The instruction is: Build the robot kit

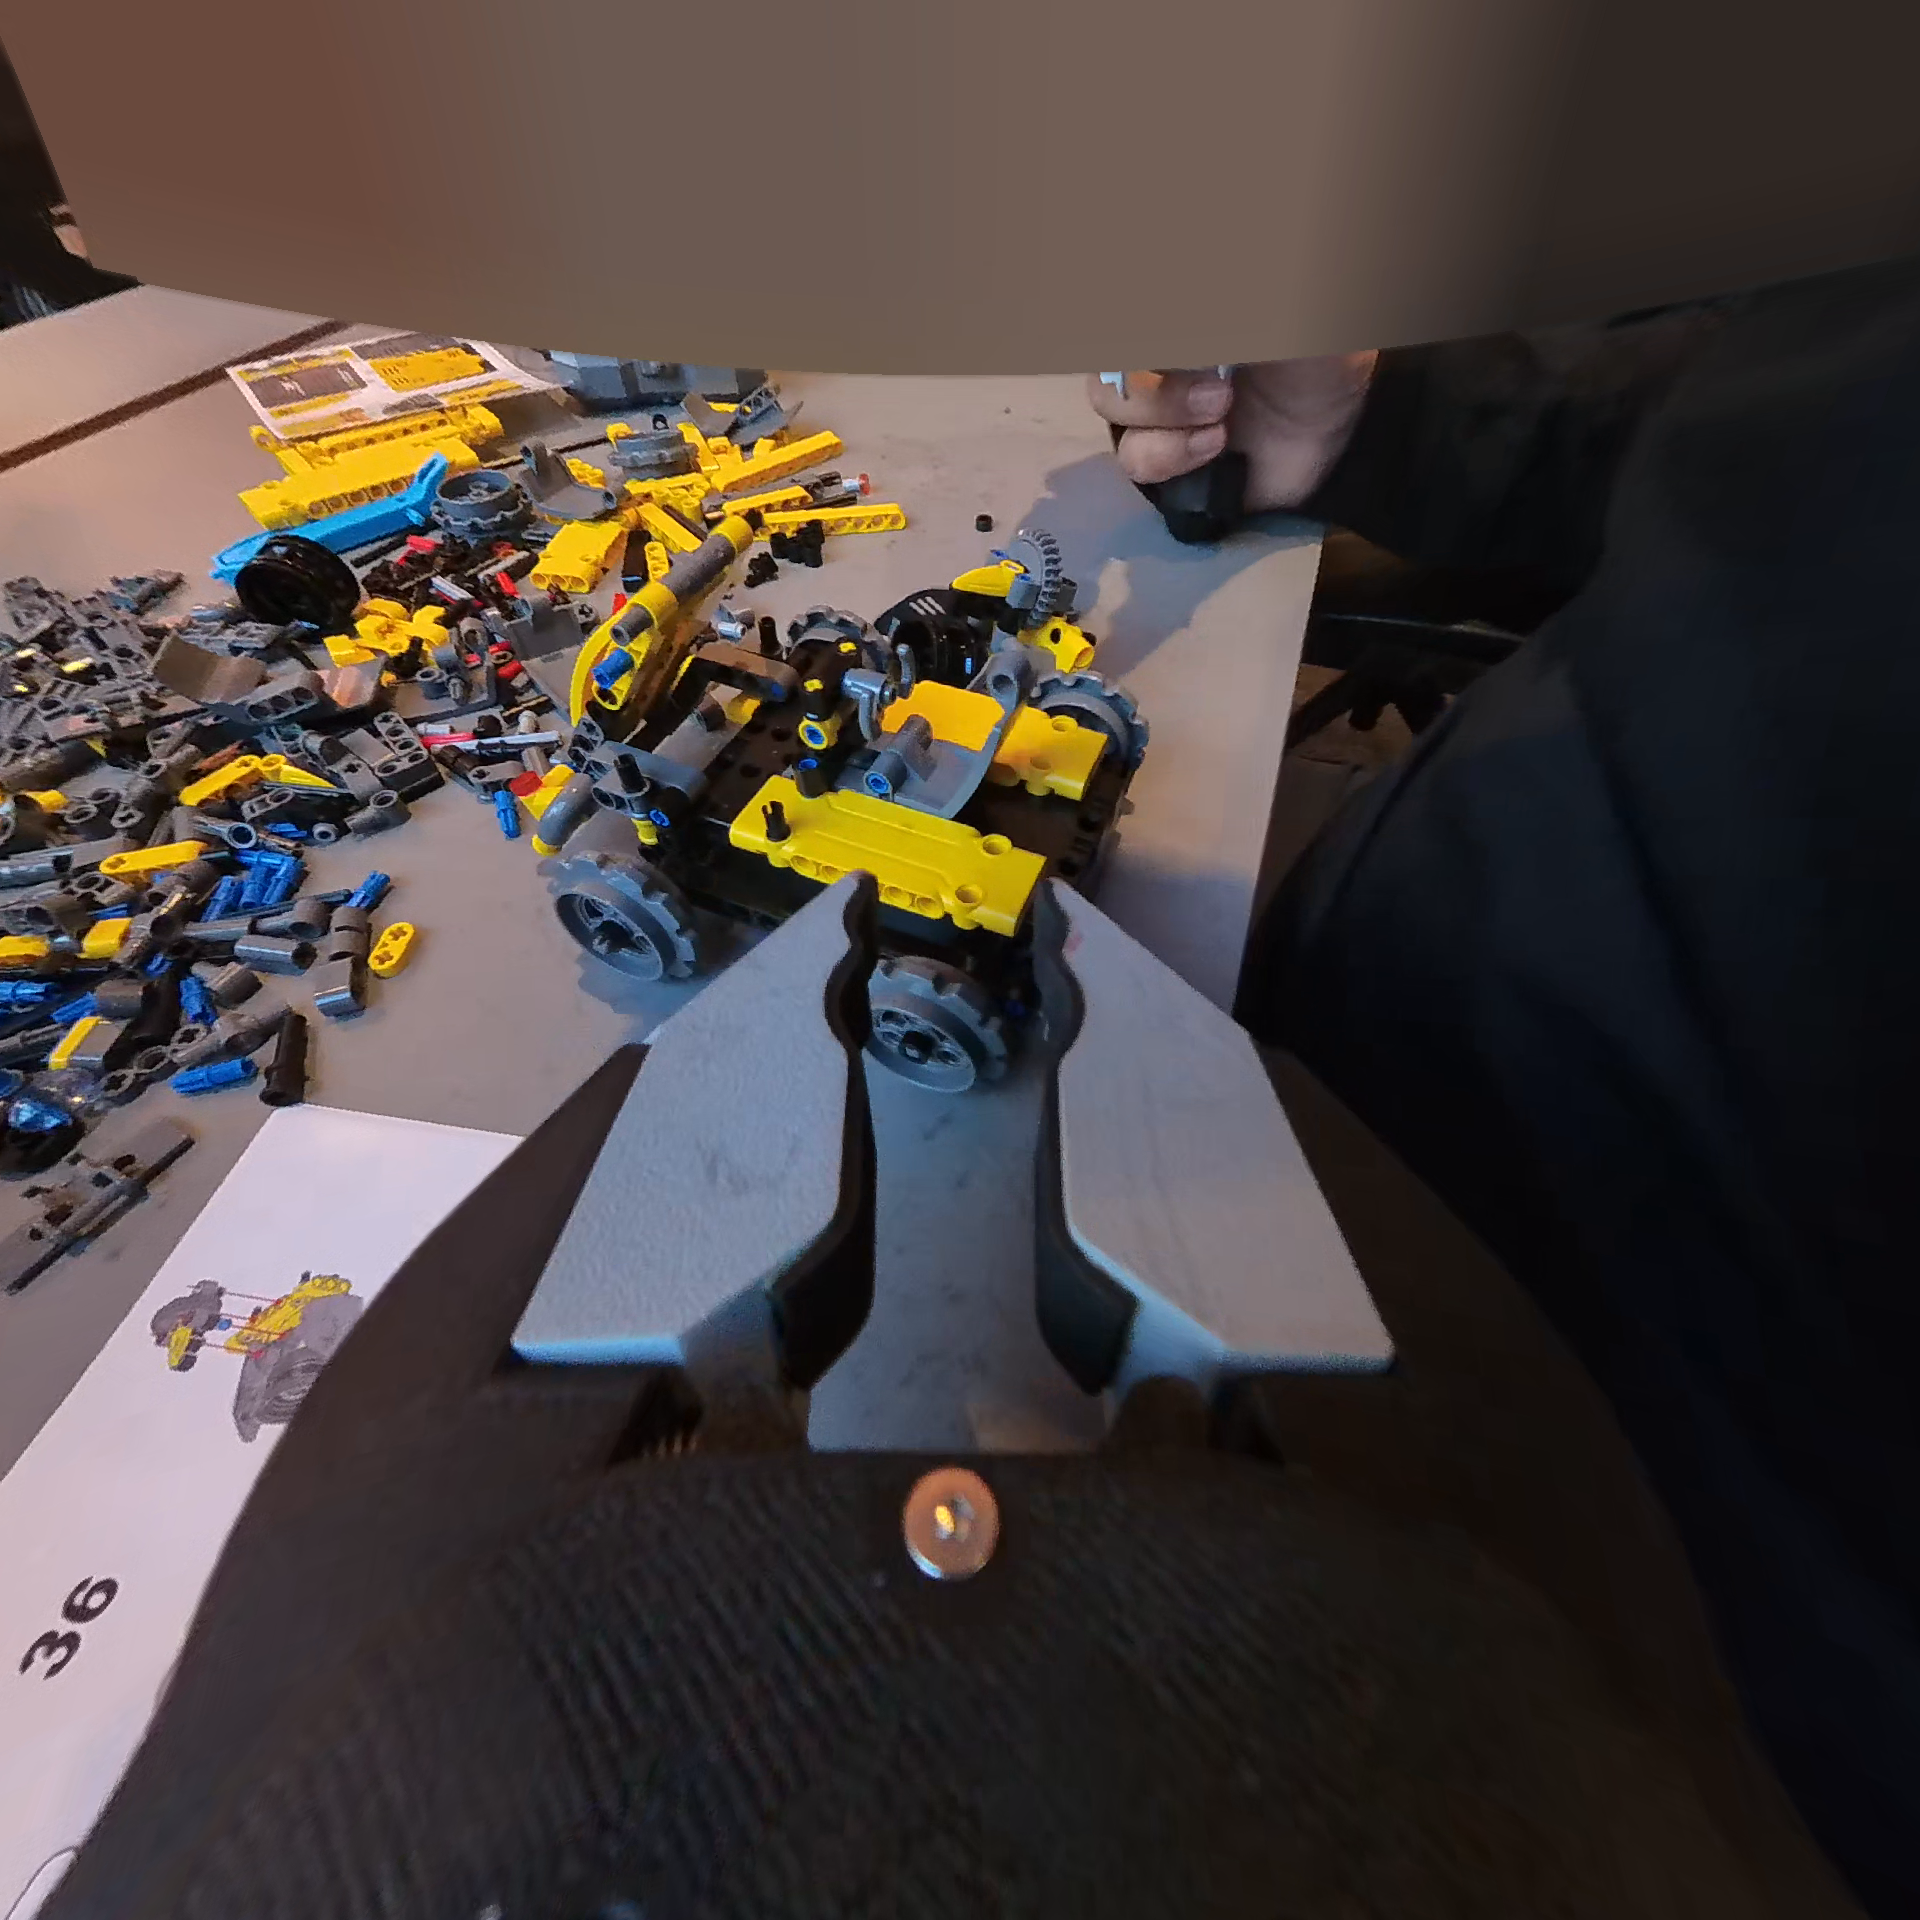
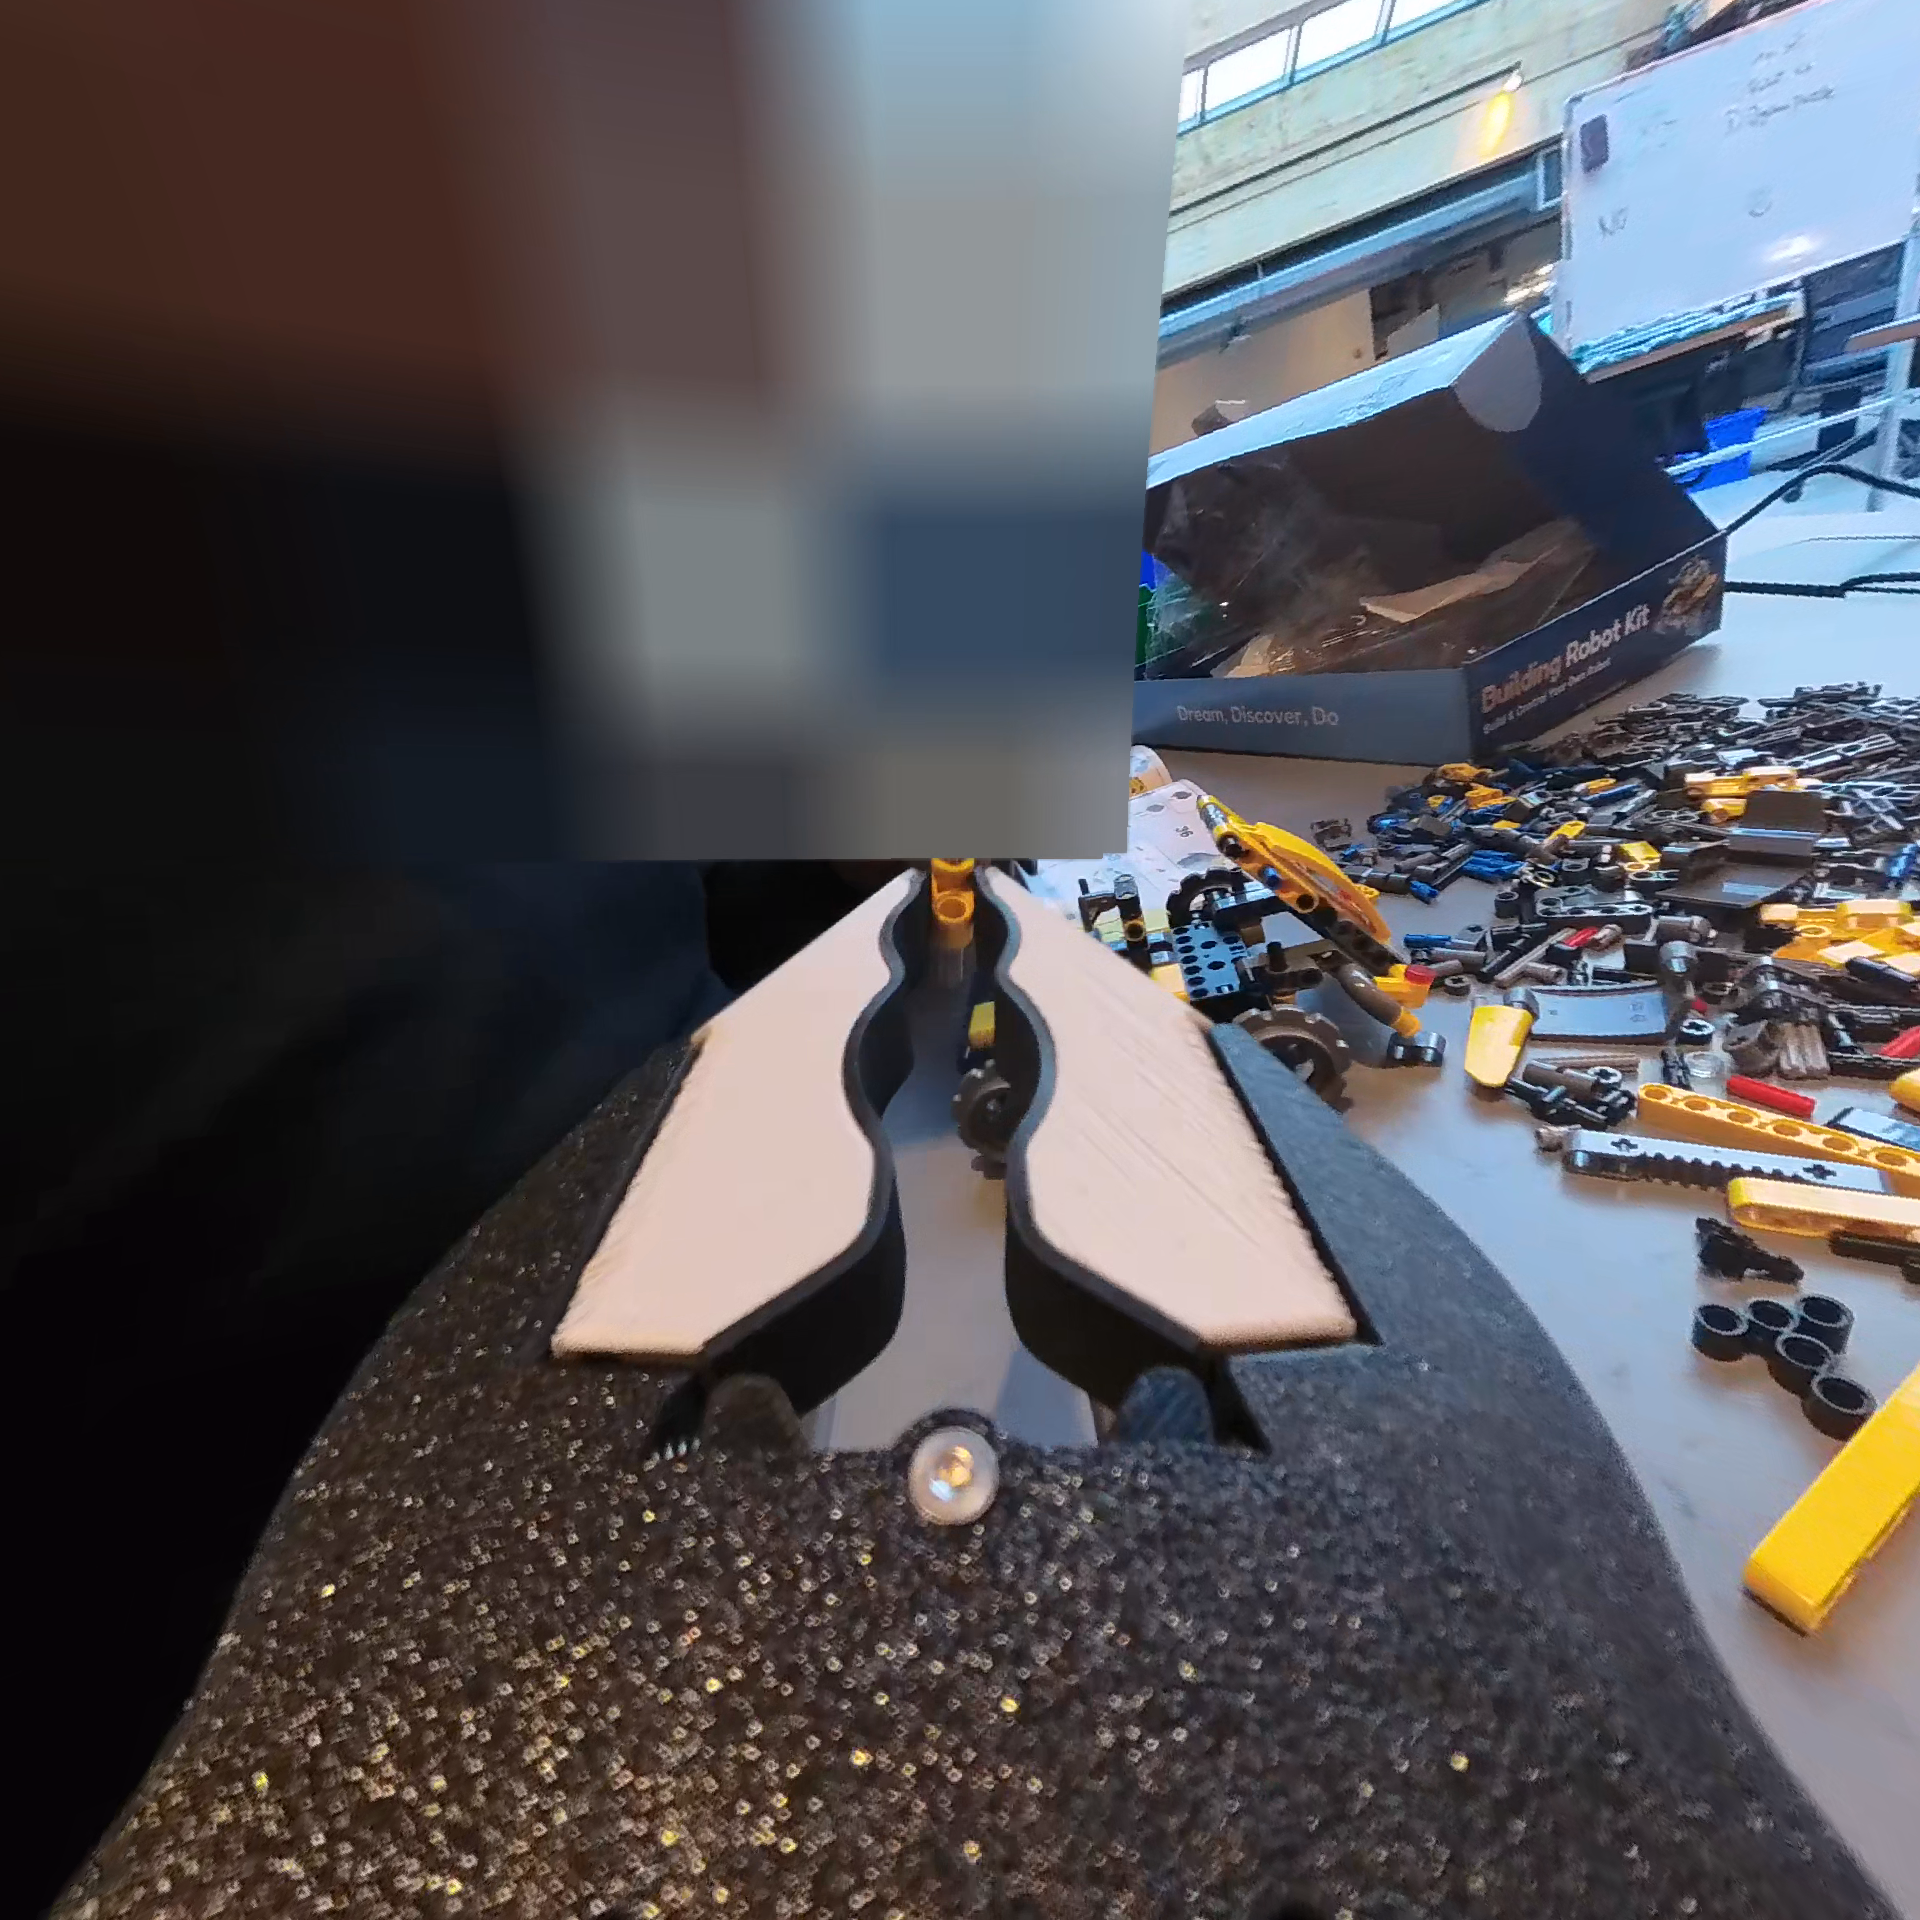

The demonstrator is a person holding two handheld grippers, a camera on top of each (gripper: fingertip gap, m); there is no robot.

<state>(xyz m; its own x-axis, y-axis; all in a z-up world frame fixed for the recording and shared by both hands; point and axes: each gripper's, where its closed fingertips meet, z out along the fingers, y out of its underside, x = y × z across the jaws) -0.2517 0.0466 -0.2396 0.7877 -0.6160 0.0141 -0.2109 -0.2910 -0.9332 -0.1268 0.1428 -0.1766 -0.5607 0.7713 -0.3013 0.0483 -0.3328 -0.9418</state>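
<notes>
A half-built yellow, black and grey brick vehicle (image 1: 883, 769) stands on the grey table near its right edge. My left gripper (image 1: 956, 899) is open, and its tips reach the vehicle's near yellow panel. A grey wheel (image 1: 930, 1029) shows between the fingers. I cannot tell whether the fingers touch the vehicle. My right gripper (image 2: 951, 883) is shut on a small yellow piece with a hole (image 2: 951, 906). A dark gear (image 2: 982, 1107) shows lower down in the gap between its fingers. The vehicle (image 2: 1226, 951) lies just right of its fingers. A hand (image 1: 1247, 426) holds a black handle at the far table edge.
Loose bricks, beams and pins lie in a pile left of the vehicle (image 1: 260, 727) and also show in the right wrist view (image 2: 1714, 883). An instruction booklet (image 1: 208, 1351) lies front left and a sticker sheet (image 1: 384, 379) at the back. An open dark box (image 2: 1455, 582) stands behind. A person in dark clothing (image 1: 1662, 935) is beside the table edge (image 1: 1278, 779). My hands' fingertips stand some 20 centimetres from each other.
</notes>
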